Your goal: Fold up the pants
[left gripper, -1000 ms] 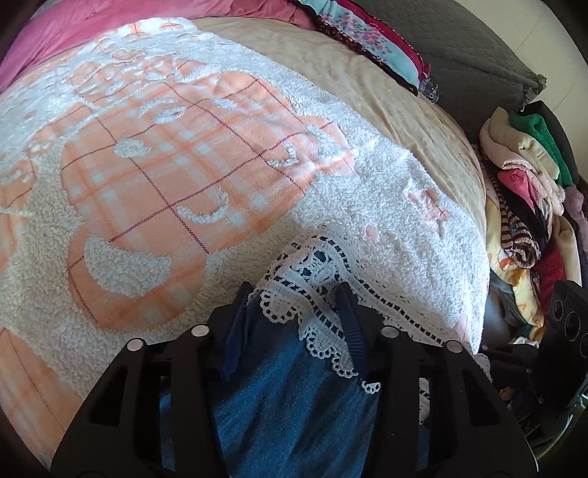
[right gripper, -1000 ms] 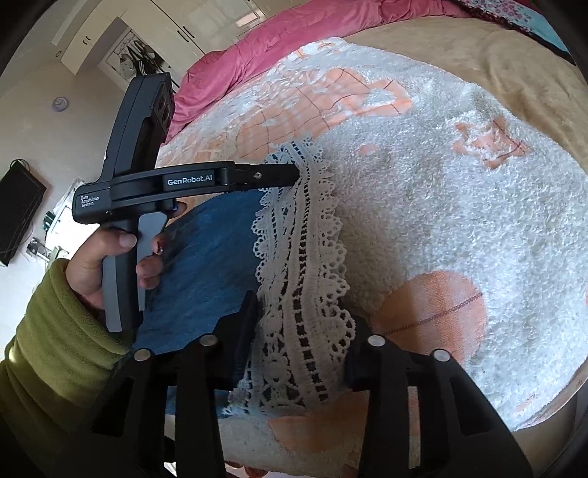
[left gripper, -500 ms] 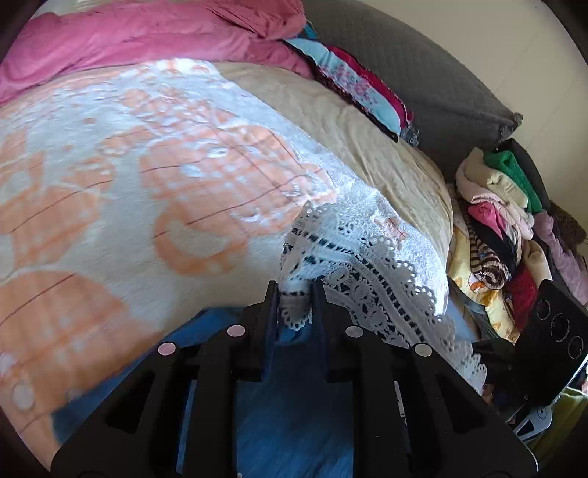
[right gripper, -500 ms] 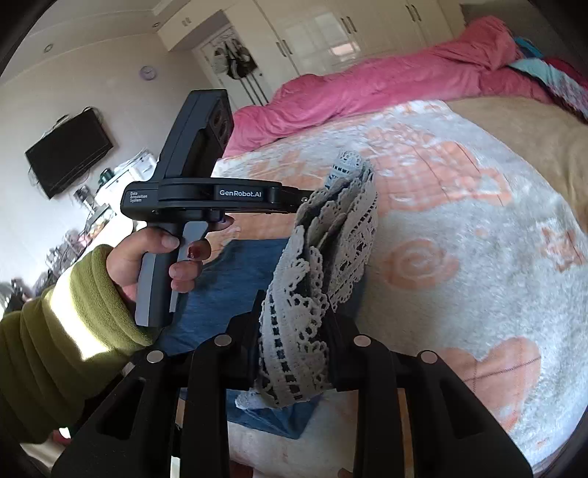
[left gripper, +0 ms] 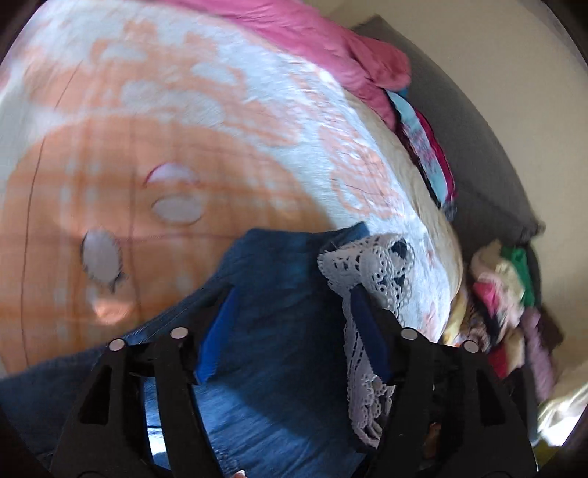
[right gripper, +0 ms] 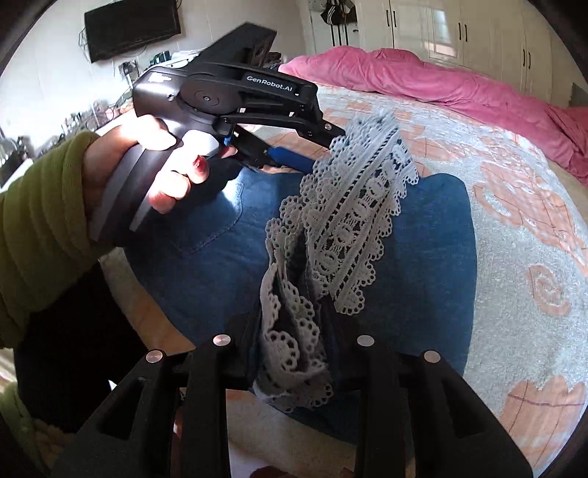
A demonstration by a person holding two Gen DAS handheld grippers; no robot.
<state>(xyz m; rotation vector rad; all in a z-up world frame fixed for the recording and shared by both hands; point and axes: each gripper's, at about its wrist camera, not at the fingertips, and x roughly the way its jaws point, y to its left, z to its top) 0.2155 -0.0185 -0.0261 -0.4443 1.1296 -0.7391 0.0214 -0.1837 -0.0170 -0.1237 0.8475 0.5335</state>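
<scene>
Left wrist view: the picture is blurred by motion. The left gripper (left gripper: 294,323) points forward over a bed, and its two blue-padded fingers (left gripper: 217,334) stand wide apart with nothing pinched between them. Under and between them lie the pants (left gripper: 279,331), made of blue denim, spread on a fluffy white and peach blanket (left gripper: 154,147). A strip of white lace trim (left gripper: 364,272) on the pants drapes over the right-hand finger and touches it. A pink quilt (left gripper: 330,47) is bunched along the far edge of the bed. To the right, off the side of the bed, sits a pile of clothes (left gripper: 503,294) in mixed colours, too blurred to tell apart.

Right wrist view: the right gripper (right gripper: 294,327) has its fingers pressed together on a bunched fold of the lace trim (right gripper: 345,228), with dark denim caught in the pinch. From there the lace rises to the tip of the left gripper (right gripper: 323,147), which a hand (right gripper: 161,169) in a green sleeve (right gripper: 40,220) holds by its grip. The lace hangs against the tip of the upper finger, and the lower blue finger angles away from it, so the jaws are parted. Below, the pants (right gripper: 422,257) lie folded flat on the blanket (right gripper: 533,294). Behind are the pink quilt (right gripper: 422,77), white wardrobe doors (right gripper: 459,29) and a dark television (right gripper: 132,25) on the wall.
</scene>
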